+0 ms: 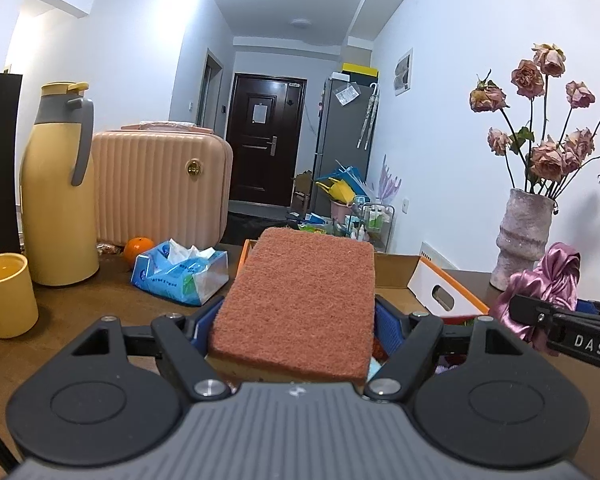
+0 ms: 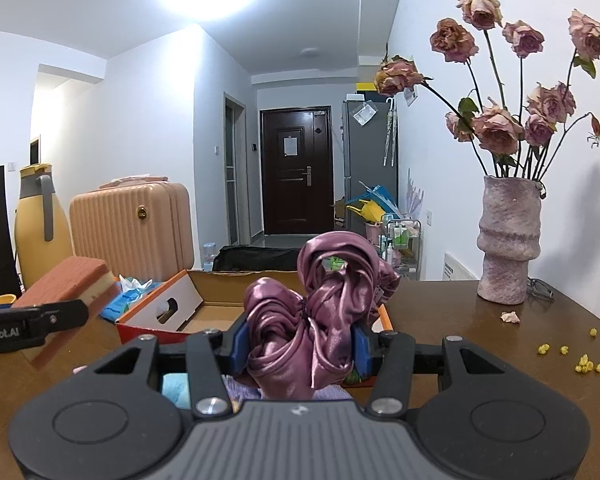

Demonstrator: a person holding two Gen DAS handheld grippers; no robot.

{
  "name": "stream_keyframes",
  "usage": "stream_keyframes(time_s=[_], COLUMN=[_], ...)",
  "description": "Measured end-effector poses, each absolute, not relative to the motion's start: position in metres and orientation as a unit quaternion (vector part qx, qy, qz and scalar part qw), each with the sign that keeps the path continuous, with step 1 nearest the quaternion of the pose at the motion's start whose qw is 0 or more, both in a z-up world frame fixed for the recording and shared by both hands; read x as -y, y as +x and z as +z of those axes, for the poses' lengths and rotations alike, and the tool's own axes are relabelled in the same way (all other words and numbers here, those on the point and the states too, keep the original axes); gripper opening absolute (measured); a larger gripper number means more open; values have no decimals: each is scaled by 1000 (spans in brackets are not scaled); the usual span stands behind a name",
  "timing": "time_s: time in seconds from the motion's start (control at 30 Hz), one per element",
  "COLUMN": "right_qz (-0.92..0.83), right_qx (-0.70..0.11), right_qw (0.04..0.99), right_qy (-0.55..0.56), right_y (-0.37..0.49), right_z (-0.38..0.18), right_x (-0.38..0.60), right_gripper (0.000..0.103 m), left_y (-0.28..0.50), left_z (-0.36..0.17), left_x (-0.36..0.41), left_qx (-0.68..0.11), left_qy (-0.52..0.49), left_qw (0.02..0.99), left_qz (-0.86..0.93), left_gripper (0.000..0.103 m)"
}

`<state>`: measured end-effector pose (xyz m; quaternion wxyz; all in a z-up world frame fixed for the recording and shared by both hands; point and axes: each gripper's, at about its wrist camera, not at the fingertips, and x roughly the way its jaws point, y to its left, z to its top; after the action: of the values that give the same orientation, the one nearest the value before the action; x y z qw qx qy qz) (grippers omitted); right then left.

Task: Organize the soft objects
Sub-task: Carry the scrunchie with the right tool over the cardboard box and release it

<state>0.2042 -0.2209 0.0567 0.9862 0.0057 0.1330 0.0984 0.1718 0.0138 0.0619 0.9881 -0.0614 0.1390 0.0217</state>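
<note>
My left gripper (image 1: 296,320) is shut on a sponge (image 1: 300,300) with a rust-red scouring top and a yellow foam base, held above the table in front of an open cardboard box (image 1: 396,272). In the right wrist view that sponge (image 2: 66,280) shows at the left, in the left gripper's black fingers (image 2: 40,318). My right gripper (image 2: 300,346) is shut on a bunched purple satin cloth (image 2: 320,312), with the open cardboard box (image 2: 204,292) just behind and below it. The same satin cloth (image 1: 548,284) shows at the right of the left wrist view, held by the right gripper (image 1: 568,328).
On the brown table stand a yellow thermos jug (image 1: 56,196), a yellow mug (image 1: 4,294), an orange (image 1: 138,249), a blue tissue pack (image 1: 180,272) and a pink vase of dried roses (image 2: 508,240). A pink suitcase (image 1: 160,184) stands behind. Yellow crumbs (image 2: 584,364) lie at the right.
</note>
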Motion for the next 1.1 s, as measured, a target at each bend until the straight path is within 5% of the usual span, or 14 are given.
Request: stream_keyframes(time_s=[1.1], right_qz=[102], right_qx=[-158], right_qw=[982], right_qy=[-6], right_y=[302], right_z=[69], right_x=[208], right_gripper=[49], left_y=[273], left_z=[79], left_x=[-10], left_qx=[-132], left_qy=[-80], left_qw=[987], left_qz=[55], left_gripper=[77])
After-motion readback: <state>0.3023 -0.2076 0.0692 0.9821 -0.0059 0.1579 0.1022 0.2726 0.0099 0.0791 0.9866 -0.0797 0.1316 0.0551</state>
